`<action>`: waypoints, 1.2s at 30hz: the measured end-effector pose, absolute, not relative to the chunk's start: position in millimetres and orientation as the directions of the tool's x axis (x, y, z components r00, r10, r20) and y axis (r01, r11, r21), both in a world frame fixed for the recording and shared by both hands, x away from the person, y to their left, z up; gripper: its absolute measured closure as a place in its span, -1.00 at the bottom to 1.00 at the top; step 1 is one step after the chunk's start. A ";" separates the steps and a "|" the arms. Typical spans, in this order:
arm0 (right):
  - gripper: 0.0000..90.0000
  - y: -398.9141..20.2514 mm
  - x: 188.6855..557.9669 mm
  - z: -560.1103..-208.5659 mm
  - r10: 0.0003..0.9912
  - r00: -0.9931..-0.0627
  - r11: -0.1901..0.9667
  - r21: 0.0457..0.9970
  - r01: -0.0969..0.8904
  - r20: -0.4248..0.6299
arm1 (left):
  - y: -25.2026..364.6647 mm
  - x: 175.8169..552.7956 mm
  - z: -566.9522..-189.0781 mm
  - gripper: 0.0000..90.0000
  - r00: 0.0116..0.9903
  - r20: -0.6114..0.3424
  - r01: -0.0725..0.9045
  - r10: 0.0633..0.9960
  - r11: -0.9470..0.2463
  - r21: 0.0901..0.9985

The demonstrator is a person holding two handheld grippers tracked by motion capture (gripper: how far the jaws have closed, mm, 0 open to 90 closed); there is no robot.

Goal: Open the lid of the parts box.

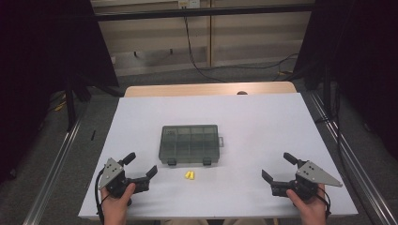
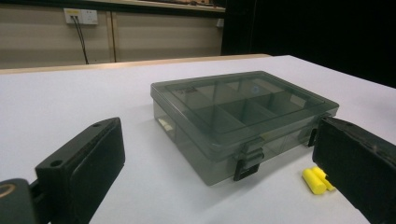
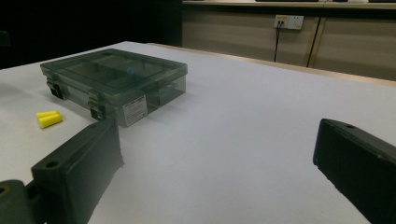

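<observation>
Nearest the person, the left gripper and the right gripper rest on the white tabletop at its near edge, each held in a hand, jaws spread wide with nothing between them, well apart on either side of the compartment box. Between them, just in front of the box's latched side, lie two yellow earplugs side by side, touching each other and close to the box but not against it. The smoky grey translucent compartment box sits flat near the middle of the tabletop with its lid shut and two dark latches on its near face; dividers show through the lid. In the right gripper view a small white label is stuck on one end wall of the box, its print too small to read. Nothing stands between either gripper and the earplugs or the box. Beyond the box the white sheet ends at a light wooden table edge. Farther off are a grey floor, a black cable running down a pale panelled wall, a white wall socket, and dark curtains at both sides.
</observation>
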State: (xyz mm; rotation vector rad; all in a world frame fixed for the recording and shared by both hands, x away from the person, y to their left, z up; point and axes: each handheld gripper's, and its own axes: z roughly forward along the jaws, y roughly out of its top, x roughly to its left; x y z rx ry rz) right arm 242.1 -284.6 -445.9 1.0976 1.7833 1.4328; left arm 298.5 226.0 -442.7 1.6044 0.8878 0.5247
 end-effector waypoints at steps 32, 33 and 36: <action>-0.92 -258.5 271.0 -442.3 0.842 -0.539 0.139 0.949 0.283 0.037 | 219.5 317.1 -445.7 -0.96 0.623 -0.127 0.307 0.772 -0.091 0.947; -0.92 -257.0 272.1 -442.8 0.839 -0.543 0.141 0.948 0.285 0.038 | 219.4 317.3 -445.6 -0.96 0.622 -0.129 0.309 0.772 -0.091 0.947; -0.92 -252.4 275.0 -444.6 0.833 -0.553 0.163 0.942 0.292 0.028 | 219.1 317.8 -445.1 -0.96 0.622 -0.124 0.307 0.773 -0.095 0.947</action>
